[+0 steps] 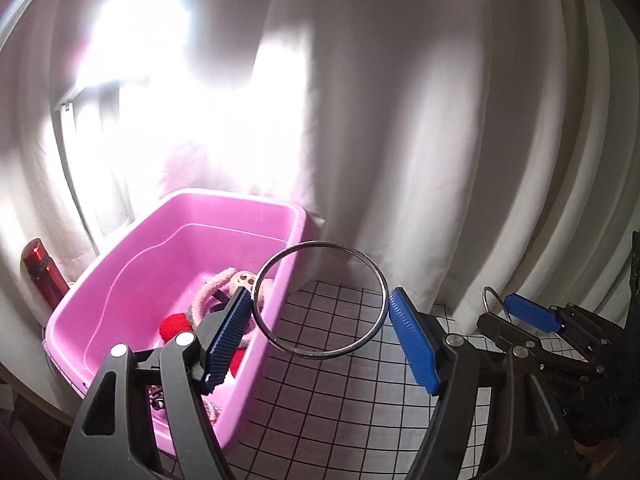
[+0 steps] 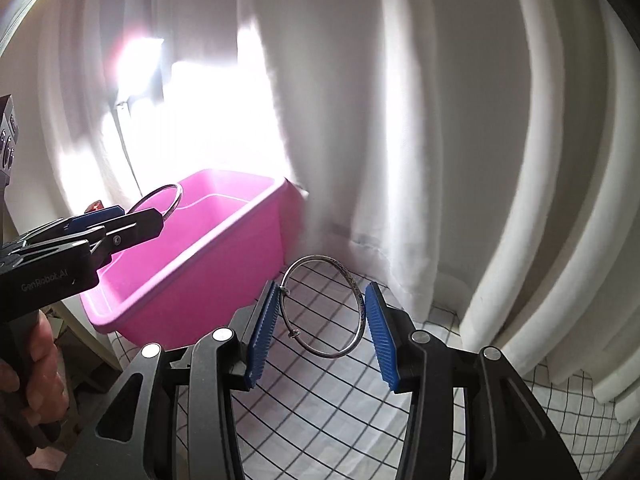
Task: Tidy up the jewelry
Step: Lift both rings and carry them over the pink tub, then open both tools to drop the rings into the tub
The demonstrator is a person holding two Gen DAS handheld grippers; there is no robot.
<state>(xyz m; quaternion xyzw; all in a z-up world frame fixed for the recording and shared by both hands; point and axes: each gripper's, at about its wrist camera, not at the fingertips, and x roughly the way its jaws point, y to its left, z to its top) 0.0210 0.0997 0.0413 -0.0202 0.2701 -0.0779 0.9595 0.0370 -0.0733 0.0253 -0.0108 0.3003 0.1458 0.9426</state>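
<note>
The left gripper (image 1: 320,320) held a large plain silver bangle (image 1: 322,300) clamped across its width, one blue pad on each side of the hoop, so its jaws stood wide. The right gripper (image 2: 320,322) gripped a smaller silver bangle (image 2: 324,306) the same way, at a narrower spread; this one carried engraving and small wire knots near the left pad. Pinching each ring across its width probably kept it from swinging or slipping while it hung clear of the surface.

Under both grippers lay a white cloth with a black grid (image 1: 340,400). Just left of the left gripper, and partly beneath it, sat a pink tub (image 1: 168,264), the likely place for the jewelry. Ahead of everything hung white curtains (image 1: 440,120), bright with daylight on the left.

Only the left wrist view looked into the tub: a pink and red knitted doll (image 1: 240,284) lay inside, and a red bottle (image 1: 42,276) stood behind its far left corner. The right wrist view saw only the tub's outer wall, but showed the left gripper side-on and the person's hand (image 2: 40,360) around its handle. In the left wrist view the smaller bangle was only an arc beside the right gripper's pad.
</note>
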